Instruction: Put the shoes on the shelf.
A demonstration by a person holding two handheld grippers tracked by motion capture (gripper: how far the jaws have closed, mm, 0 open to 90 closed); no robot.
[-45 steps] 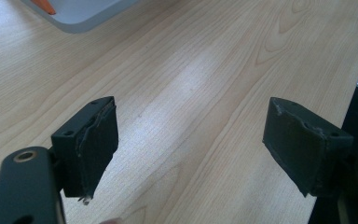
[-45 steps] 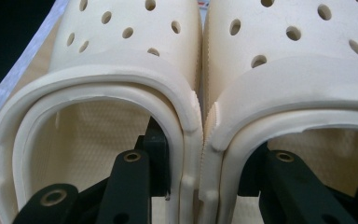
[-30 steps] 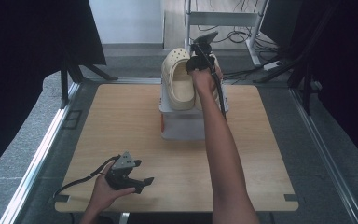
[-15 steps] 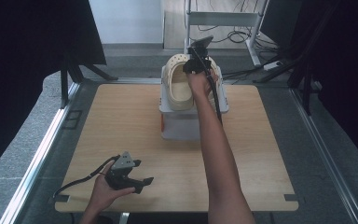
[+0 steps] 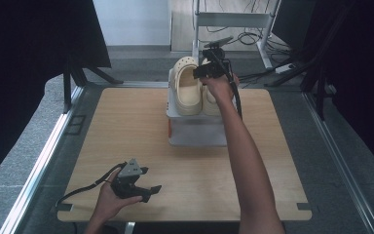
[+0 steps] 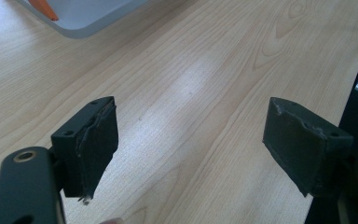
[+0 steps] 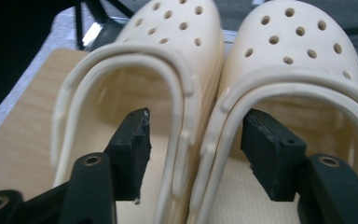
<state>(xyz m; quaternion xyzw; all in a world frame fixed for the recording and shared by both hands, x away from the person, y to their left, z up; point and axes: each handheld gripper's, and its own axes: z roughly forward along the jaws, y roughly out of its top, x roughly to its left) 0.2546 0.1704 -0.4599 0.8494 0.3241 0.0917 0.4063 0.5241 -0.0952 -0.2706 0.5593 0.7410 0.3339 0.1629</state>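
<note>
Near edge first: my left gripper (image 5: 141, 187) sits low over the bench (image 5: 126, 126) at the near left, jaws wide w/ nothing between them, only bare wood grain under them in the left gripper view. I read it as parked out of the way, since the work is at the far side

Mid bench: a pale grey box (image 5: 197, 131) stands far of centre, w/ an orange mark on its left side. It serves as a raised stand for the shoes, so they sit above bench level

Far: two cream clogs side by side on top of the box, toes pointing away from me. Left clog (image 5: 187, 87) lies fully in sight from the high view; right clog (image 7: 303, 60) is partly covered there by my hand. They touch along their inner sides, a neat pair, prob. set that way on purpose

Right gripper (image 7: 193, 154) is at the heel end of the pair. Its jaws have just been opening and now stand fairly wide. Between them are the two inner walls where the clogs meet: one pad inside the left clog, the other inside the right clog. Pads are apart from the walls, so nothing is gripped. My read: the pair is placed and the gripper is free to back off toward me
</note>
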